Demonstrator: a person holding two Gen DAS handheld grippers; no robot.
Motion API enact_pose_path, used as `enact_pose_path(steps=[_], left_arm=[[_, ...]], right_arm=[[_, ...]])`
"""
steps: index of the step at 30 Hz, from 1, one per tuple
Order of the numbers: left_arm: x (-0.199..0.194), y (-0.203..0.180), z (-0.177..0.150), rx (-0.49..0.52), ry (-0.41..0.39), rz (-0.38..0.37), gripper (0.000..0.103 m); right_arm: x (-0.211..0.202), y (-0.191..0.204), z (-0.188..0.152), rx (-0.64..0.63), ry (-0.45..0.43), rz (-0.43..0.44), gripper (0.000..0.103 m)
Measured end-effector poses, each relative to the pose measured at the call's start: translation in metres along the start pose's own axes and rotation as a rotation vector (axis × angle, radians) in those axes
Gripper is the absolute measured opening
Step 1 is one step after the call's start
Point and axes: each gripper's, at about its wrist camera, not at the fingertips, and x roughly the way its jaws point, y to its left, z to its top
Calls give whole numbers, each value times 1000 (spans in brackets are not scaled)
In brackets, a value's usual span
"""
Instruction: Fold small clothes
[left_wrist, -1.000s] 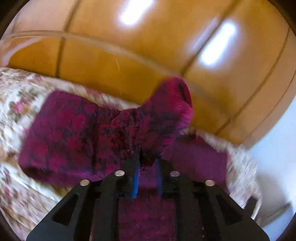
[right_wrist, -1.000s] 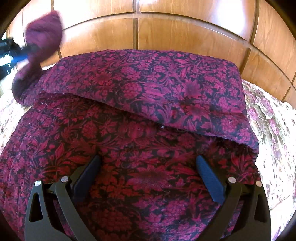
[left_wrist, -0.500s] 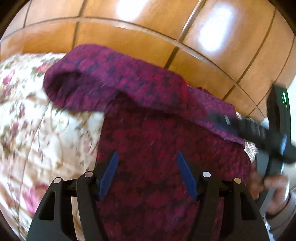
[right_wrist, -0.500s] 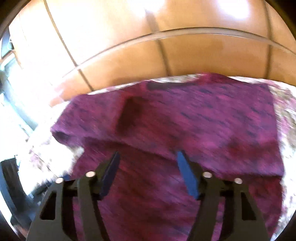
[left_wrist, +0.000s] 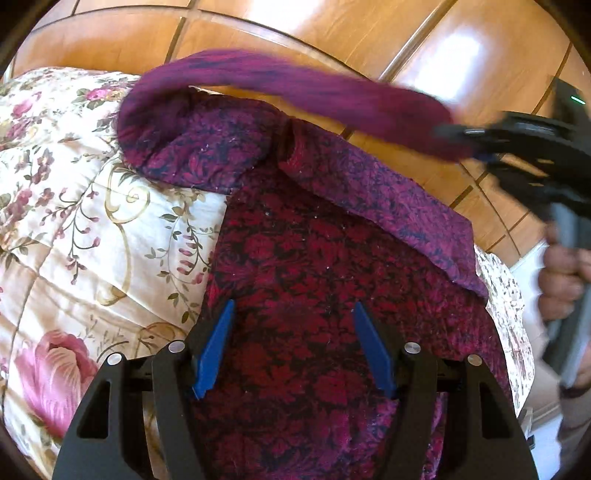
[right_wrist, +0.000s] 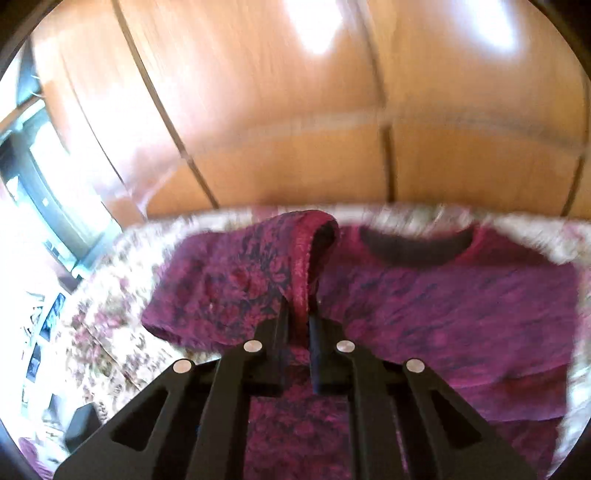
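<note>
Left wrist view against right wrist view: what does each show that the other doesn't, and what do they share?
Only the left wrist view shows the left gripper open above the flat part of the magenta floral garment, plus the person's hand gripping the right tool's handle. Only the right wrist view shows the garment's dark neckline, the bright window at the left, and the fabric edge pinched in the right gripper. Both show the garment, the floral quilt under it, the wooden panelling behind, and the right gripper shut on the lifted fabric.

A floral quilted bed (left_wrist: 74, 236) carries a dark red patterned garment (left_wrist: 314, 295) spread flat.
</note>
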Motion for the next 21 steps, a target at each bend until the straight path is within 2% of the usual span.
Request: enact_pose_path(steps=[3,5,11,15,16,18,19,20,21], left_arm=[[-2,2,-4,11,1,11,65],[-2,1,-4,12,1,13,65],[3,-7,-3,22,8,29,65],[2,-10,3,19,35,37,65],[-2,-13,8,15,46,42,65],[-12,-17,18,24,33,26,65],[-21,-21,27,44,6,27,65],[-26,-23,35,52,-13,28,65],[-34,-24,46,56,-42,18,65]], right_arm=[[-42,-36,2,11,-67,-74,8],[-55,-70,-4,40,-72,-147,8],[-43,-173,-39,246,30,-314,8],[-25,-208,-71,348,112,-321,8],[-27,-213,-70,353,108,-317,11],[-34,-214,-68,360,91,-320,27],[-38,-213,-67,359,81,-322,49],[-43,-211,-64,344,59,-338,59],[-47,-206,-61,325,42,-350,59]])
